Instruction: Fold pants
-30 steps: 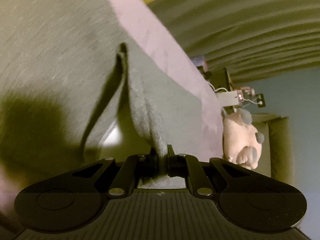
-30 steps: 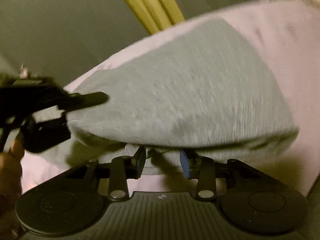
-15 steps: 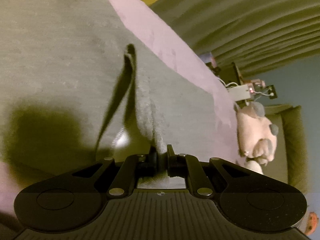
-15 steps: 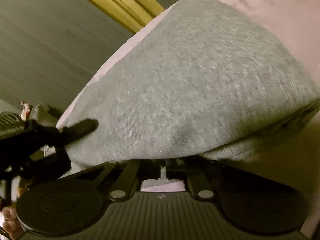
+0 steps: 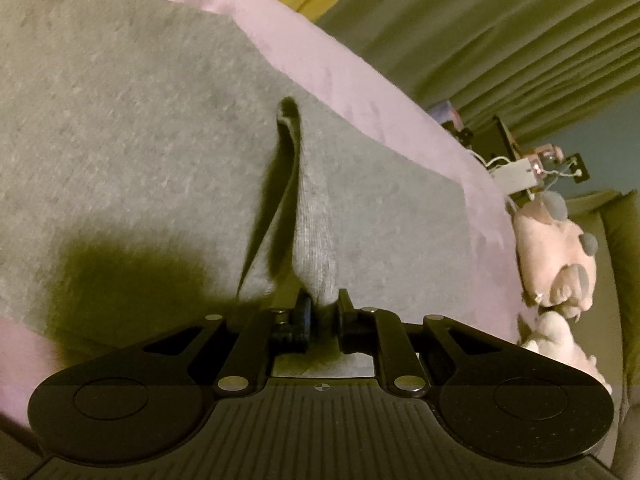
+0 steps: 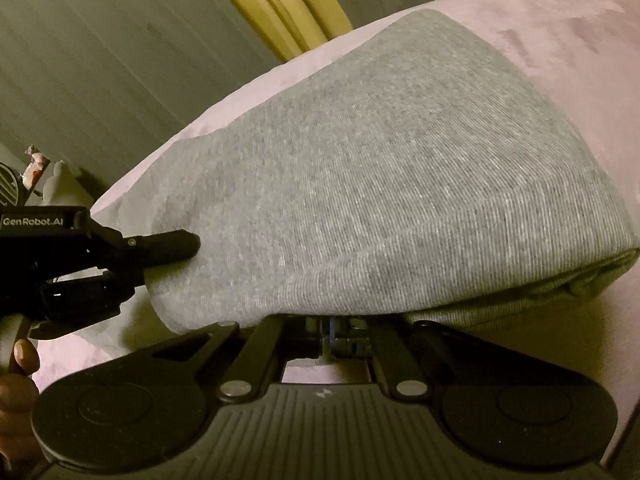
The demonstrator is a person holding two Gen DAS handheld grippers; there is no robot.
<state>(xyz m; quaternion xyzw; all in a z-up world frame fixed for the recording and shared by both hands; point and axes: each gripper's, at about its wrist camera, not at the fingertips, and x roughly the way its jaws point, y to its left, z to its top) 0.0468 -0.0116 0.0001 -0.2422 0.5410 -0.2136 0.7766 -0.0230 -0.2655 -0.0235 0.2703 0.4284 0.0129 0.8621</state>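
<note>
The grey knit pants [image 5: 140,128] lie folded on a pale pink bed cover [image 5: 352,84]. My left gripper [image 5: 322,308] is shut on a raised edge of the pants [image 5: 316,240], which stands up as a ridge between its fingers. In the right wrist view the pants [image 6: 400,184] fill the middle, with stacked layers at the right end. My right gripper [image 6: 332,328] is shut on the near edge of the pants, its fingertips mostly hidden under the cloth. The left gripper [image 6: 172,244] shows at the left of that view, pinching the pants' corner.
A pink plush toy [image 5: 556,248] lies at the right edge of the bed. Grey-green curtains [image 5: 500,32] and a yellow curtain [image 6: 276,8] hang behind. A small stand with wires [image 5: 532,164] is beyond the bed. A hand [image 6: 16,376] holds the left gripper.
My right gripper has gone from open in front of the pants' edge to shut on it. My left gripper has stayed shut on the pants.
</note>
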